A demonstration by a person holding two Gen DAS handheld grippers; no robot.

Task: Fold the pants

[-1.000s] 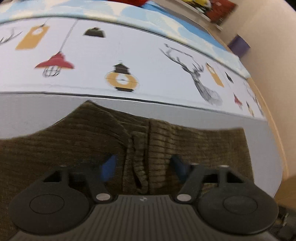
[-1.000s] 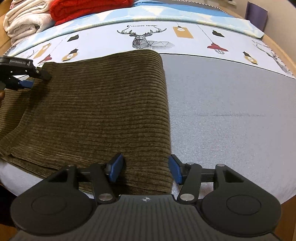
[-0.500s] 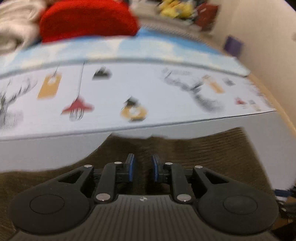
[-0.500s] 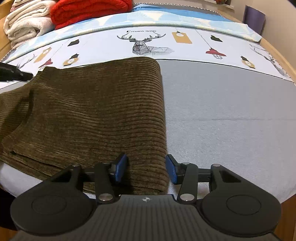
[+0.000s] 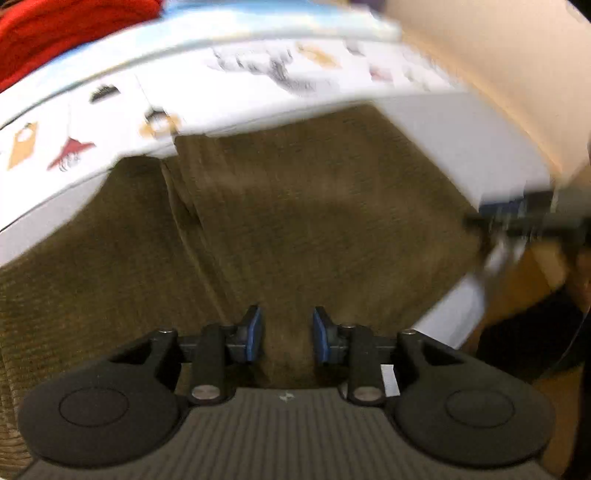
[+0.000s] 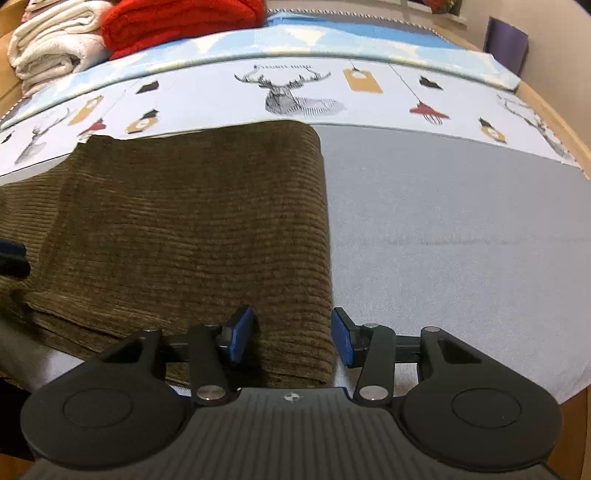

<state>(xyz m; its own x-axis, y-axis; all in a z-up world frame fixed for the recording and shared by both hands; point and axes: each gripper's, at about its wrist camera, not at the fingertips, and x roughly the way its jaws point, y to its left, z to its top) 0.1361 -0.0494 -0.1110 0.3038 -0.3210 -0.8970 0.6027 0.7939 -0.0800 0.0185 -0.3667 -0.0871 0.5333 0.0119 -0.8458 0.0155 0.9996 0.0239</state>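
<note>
Swung along the pants (image 5: 295,221), the left gripper (image 5: 287,334) is opening over cloth, ungripped; right gripper (image 6: 291,338) straddles their folded edge, unclenched.

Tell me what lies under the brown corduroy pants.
The pants lie on a grey sheet, with the printed cover beyond their far edge. What the cloth itself covers cannot be seen.

Worked over bed (image 6: 461,221), grey sheet. Olive corduroy pants (image 6: 184,221) lay folded on it; printed cover (image 6: 221,92), red blanket (image 6: 177,22), white towels (image 6: 55,48) behind.
</note>
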